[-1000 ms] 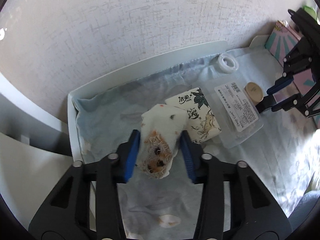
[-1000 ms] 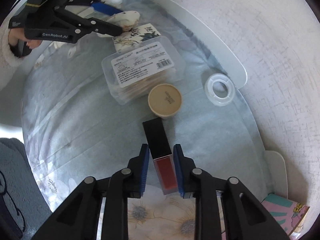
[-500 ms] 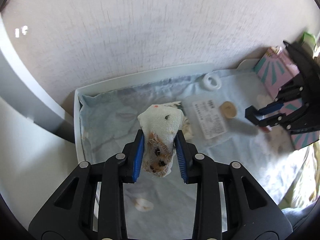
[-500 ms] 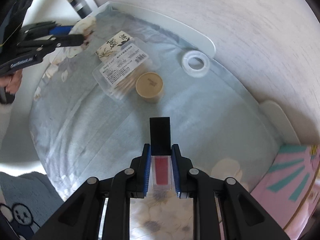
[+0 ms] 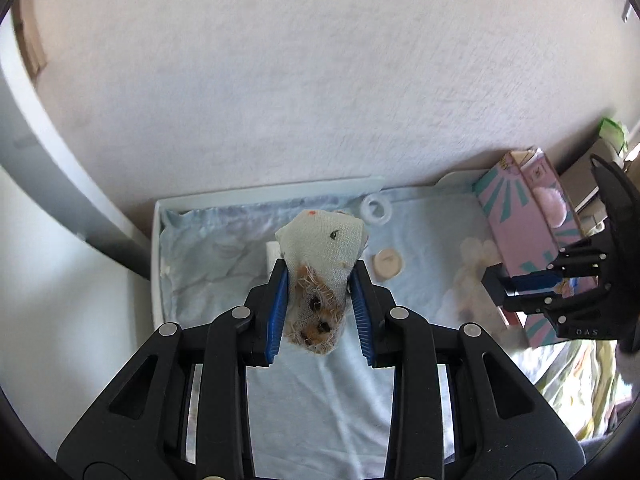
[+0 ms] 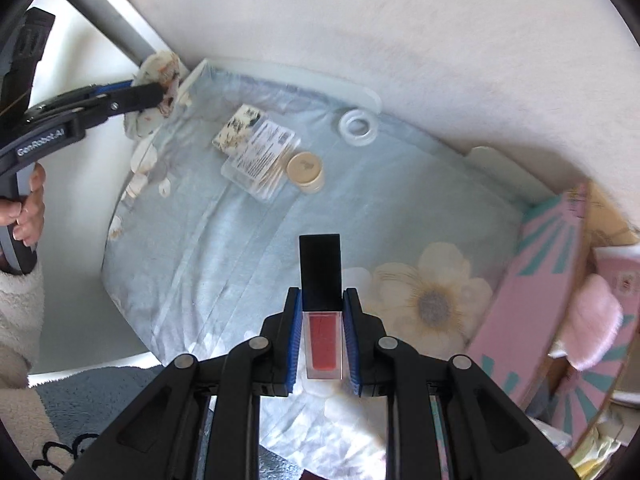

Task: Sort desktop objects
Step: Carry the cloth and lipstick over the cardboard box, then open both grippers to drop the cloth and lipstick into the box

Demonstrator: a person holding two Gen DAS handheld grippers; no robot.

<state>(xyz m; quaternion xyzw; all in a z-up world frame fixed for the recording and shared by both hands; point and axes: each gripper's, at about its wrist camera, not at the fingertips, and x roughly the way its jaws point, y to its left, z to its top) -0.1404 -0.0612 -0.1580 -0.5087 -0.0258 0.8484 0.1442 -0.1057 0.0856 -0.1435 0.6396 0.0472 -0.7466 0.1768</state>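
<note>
My left gripper (image 5: 320, 284) is shut on a white cloth bundle (image 5: 322, 248) with an orange patch, held high above the blue cloth (image 5: 320, 392) that covers the desk. From the right wrist view the same bundle (image 6: 156, 80) hangs at the far left in the left gripper (image 6: 154, 94). My right gripper (image 6: 320, 320) is shut on a red lip gloss tube (image 6: 322, 320) with a black cap, lifted over the flower-printed cloth (image 6: 200, 260). In the left wrist view the right gripper (image 5: 504, 286) is at the right edge, in front of the pink box.
On the cloth lie a clear plastic box (image 6: 260, 156) of cotton swabs, a tissue pack (image 6: 238, 128), a round beige jar (image 6: 306, 166) and a tape ring (image 6: 358, 126). A pink-and-teal box (image 6: 532, 292) stands at the right. A white wall is behind; a person's hand (image 6: 28, 204) holds the left gripper.
Both grippers have risen from the cloth with their loads; the desk objects look smaller and farther away. The right gripper rolled, and the pink box came into its view.
</note>
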